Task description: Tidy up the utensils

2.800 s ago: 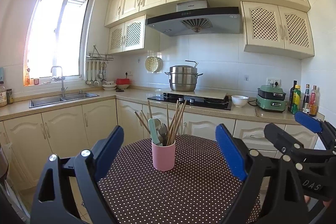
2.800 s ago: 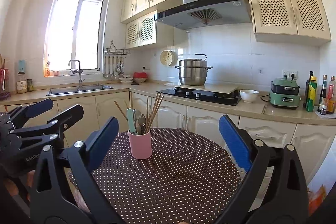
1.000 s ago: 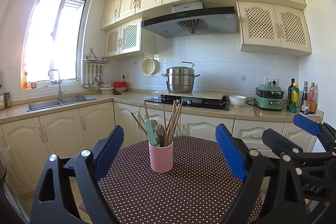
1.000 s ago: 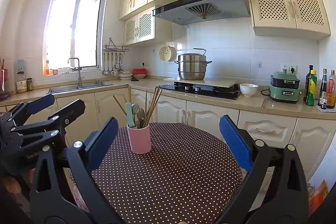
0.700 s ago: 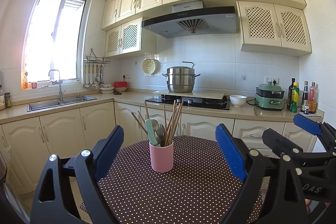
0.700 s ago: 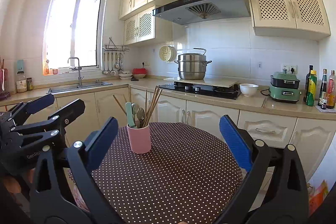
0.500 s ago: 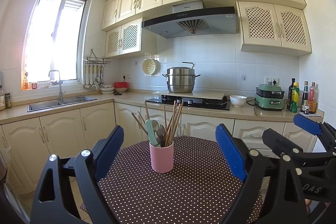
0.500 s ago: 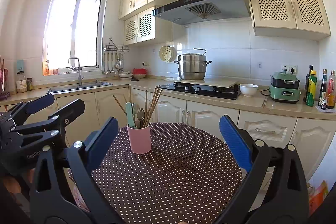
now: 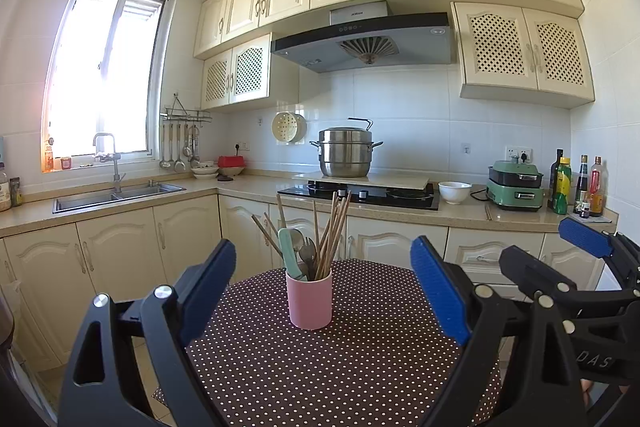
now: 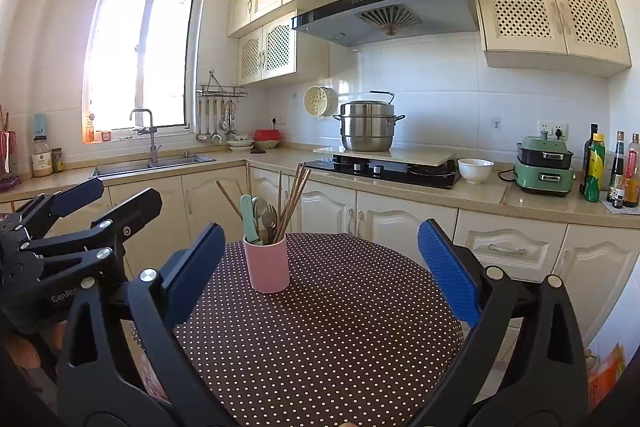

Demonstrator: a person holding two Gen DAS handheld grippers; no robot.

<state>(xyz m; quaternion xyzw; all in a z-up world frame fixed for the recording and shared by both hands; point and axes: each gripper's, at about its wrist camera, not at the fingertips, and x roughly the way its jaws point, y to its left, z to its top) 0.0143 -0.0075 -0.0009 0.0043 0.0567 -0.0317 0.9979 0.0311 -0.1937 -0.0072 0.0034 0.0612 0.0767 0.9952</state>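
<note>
Pink and cylindrical, a plastic utensil cup [image 9: 309, 301] stands upright near the middle of a round surface [image 9: 360, 367] covered in a dark brown cloth with white polka dots. Inside the cup, brown wooden chopsticks [image 9: 334, 231] fan outward beside a mint-green handled utensil [image 9: 289, 255] and silver metal spoons [image 9: 306, 253].

Both grippers hover above the near edge of the surface, well apart from the cup. The left gripper [image 9: 322, 287], black with blue pads, is spread wide and holds nothing. The right gripper [image 10: 318, 267], of the same make, is likewise spread wide and empty.

Behind the surface runs a beige kitchen counter [image 9: 460, 213] carrying a stacked stainless-steel steamer pot [image 9: 346, 153] on a black cooktop [image 9: 360, 193], a white bowl [image 9: 455, 191] and a green electric cooker [image 9: 516, 185].
</note>
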